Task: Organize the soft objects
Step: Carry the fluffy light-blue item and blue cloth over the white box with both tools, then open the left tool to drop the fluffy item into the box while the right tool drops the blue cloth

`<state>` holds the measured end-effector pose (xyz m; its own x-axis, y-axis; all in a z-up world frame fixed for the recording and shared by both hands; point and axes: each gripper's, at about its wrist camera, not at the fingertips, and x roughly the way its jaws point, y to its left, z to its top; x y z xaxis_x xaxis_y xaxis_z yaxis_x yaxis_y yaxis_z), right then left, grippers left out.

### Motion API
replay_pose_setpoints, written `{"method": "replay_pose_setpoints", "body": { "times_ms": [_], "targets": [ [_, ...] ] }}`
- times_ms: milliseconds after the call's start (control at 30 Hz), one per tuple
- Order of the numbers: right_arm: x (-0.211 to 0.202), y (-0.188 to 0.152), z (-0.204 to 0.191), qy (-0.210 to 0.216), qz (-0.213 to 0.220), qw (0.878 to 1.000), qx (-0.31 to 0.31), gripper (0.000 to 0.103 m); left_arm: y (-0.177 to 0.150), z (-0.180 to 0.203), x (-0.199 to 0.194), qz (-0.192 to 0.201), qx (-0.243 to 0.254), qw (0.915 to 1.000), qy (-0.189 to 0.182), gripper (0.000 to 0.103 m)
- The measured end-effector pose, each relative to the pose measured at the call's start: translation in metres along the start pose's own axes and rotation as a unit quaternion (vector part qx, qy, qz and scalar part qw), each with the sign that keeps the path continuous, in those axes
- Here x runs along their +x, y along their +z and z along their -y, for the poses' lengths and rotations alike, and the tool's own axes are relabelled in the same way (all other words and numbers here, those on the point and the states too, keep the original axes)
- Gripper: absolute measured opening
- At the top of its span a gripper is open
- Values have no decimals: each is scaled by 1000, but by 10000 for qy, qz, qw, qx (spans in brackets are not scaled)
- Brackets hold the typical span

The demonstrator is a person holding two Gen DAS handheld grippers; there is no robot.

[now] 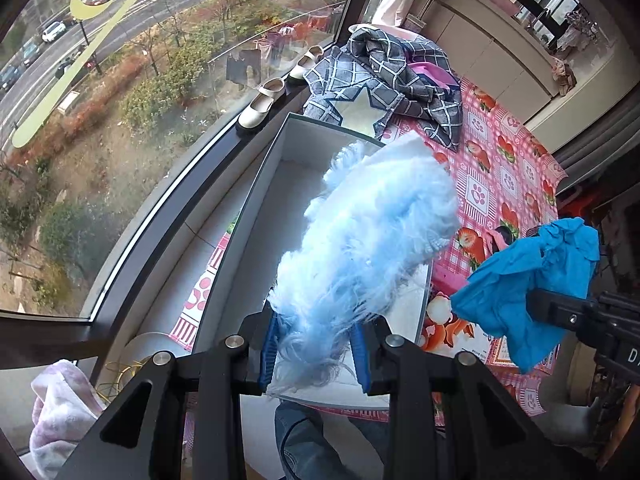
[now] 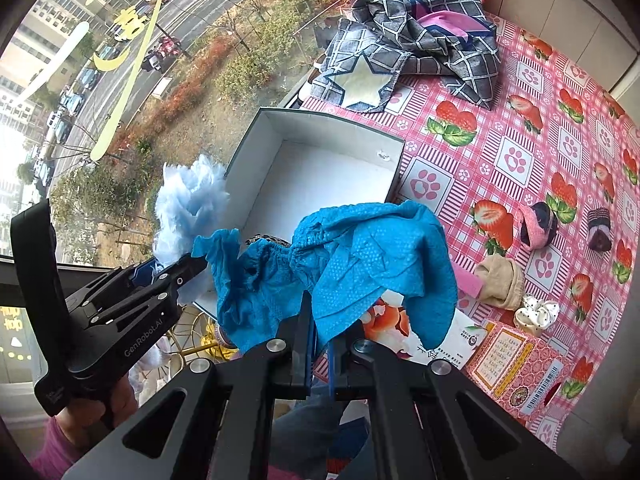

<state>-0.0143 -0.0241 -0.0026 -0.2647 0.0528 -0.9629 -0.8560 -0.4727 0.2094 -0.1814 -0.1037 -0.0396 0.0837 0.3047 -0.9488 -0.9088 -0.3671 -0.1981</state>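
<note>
1 open box (image 2: 256, 152); 1 fluffy pale-blue item (image 1: 372, 216); 1 blue crinkled cover (image 2: 360, 256); 2 shoes (image 1: 262, 104); 3 rolled socks (image 2: 538, 226); 1 checked cloth (image 2: 424, 40); 1 white scrunchie (image 2: 536, 314).

The fluffy pale-blue fibre bundle (image 1: 368, 232) hides much of the open white cardboard box's (image 1: 256, 184) floor; the crumpled blue non-woven cover (image 2: 340, 264) masks its near wall.

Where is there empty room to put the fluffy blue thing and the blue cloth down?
The white box is bare inside, the roomiest spot. The tablecloth is also bare between the box and the plaid cloth. It is crowded on the right: rolled socks, a beige sock, a scrunchie and a pink carton.
</note>
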Motion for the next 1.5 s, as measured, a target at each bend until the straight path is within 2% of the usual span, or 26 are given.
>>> {"method": "replay_pose_setpoints", "body": {
  "times_ms": [1500],
  "targets": [
    [12,7,0,43,-132,9999,42,4,-3,-13,10,-147,-65,9999,10,34]
  ]
}}
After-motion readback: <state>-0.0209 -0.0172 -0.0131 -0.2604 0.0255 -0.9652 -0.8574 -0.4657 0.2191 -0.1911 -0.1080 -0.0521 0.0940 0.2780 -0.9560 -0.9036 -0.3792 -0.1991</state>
